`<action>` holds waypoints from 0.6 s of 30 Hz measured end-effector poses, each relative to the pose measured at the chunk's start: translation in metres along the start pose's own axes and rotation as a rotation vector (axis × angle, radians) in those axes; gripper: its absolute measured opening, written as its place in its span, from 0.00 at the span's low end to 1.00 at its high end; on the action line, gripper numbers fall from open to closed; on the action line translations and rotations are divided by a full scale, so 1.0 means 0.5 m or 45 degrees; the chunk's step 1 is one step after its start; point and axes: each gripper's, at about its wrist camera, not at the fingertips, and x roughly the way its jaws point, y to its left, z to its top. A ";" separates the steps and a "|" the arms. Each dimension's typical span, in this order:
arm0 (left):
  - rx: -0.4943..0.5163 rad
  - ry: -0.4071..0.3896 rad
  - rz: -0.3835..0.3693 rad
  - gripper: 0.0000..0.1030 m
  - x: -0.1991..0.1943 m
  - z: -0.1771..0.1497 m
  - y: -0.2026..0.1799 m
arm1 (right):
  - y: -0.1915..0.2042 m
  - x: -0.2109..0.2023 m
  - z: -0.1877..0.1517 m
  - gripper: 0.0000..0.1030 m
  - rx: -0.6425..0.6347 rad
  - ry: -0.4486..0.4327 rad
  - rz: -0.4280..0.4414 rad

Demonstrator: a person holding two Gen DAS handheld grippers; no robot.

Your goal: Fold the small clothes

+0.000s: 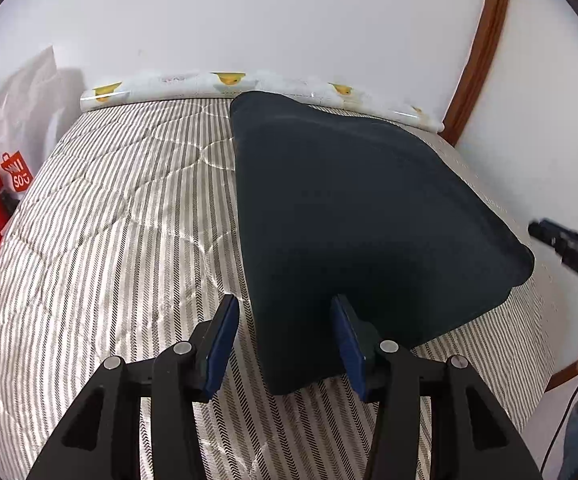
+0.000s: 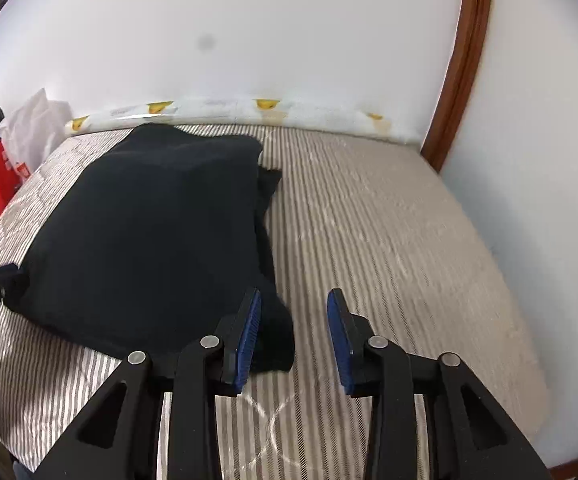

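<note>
Releasing after a fold, by my read: dark garment [image 1: 353, 216] lies folded on the striped mattress [image 1: 121, 216]. Left gripper [image 1: 285, 344] straddles its 6 o'clock corner unclamped; right gripper [image 2: 293, 336] gapes empty. Next: regrip an edge.

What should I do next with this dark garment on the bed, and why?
Probably lift both grippers clear and check the fold. The dark garment lies folded on the striped bed; the left gripper and right gripper are open, gripping nothing. One layer pokes out along an edge.
</note>
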 end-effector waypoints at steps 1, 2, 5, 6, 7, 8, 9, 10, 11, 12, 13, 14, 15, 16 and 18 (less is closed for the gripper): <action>0.003 0.001 0.002 0.46 -0.003 0.006 0.000 | 0.002 -0.002 0.013 0.34 0.005 -0.008 0.014; 0.001 -0.003 0.002 0.46 -0.007 0.010 0.001 | 0.001 -0.002 0.018 0.34 0.007 -0.011 0.021; -0.011 -0.013 0.013 0.46 -0.012 0.026 0.007 | 0.010 0.005 0.047 0.34 0.002 -0.016 0.032; -0.012 -0.017 0.021 0.46 -0.012 0.034 0.010 | 0.013 0.007 0.054 0.34 -0.003 -0.020 0.034; -0.012 -0.020 0.030 0.46 -0.011 0.043 0.012 | 0.017 0.010 0.059 0.34 -0.005 -0.022 0.035; -0.014 -0.022 0.036 0.46 -0.009 0.047 0.014 | 0.021 0.016 0.069 0.35 -0.010 -0.023 0.038; -0.016 -0.025 0.043 0.46 -0.006 0.058 0.018 | 0.023 0.020 0.075 0.36 -0.011 -0.023 0.040; -0.018 -0.026 0.044 0.46 -0.003 0.064 0.020 | 0.024 0.025 0.082 0.38 -0.014 -0.023 0.044; -0.022 -0.024 0.045 0.46 0.001 0.074 0.024 | 0.025 0.032 0.091 0.40 -0.015 -0.022 0.048; -0.027 -0.021 0.045 0.46 0.006 0.084 0.028 | 0.024 0.041 0.101 0.42 -0.016 -0.020 0.050; -0.032 -0.020 0.045 0.46 0.009 0.090 0.030 | 0.022 0.050 0.112 0.45 -0.017 -0.019 0.052; -0.037 -0.017 0.038 0.45 0.014 0.102 0.035 | 0.018 0.058 0.121 0.48 -0.013 -0.018 0.053; -0.037 -0.018 0.033 0.45 0.018 0.110 0.037 | 0.013 0.067 0.132 0.50 -0.006 -0.018 0.057; -0.035 -0.019 0.030 0.45 0.021 0.117 0.039 | 0.005 0.081 0.146 0.54 0.007 -0.014 0.075; -0.023 -0.024 0.031 0.45 0.032 0.134 0.044 | -0.010 0.116 0.175 0.57 0.030 0.027 0.129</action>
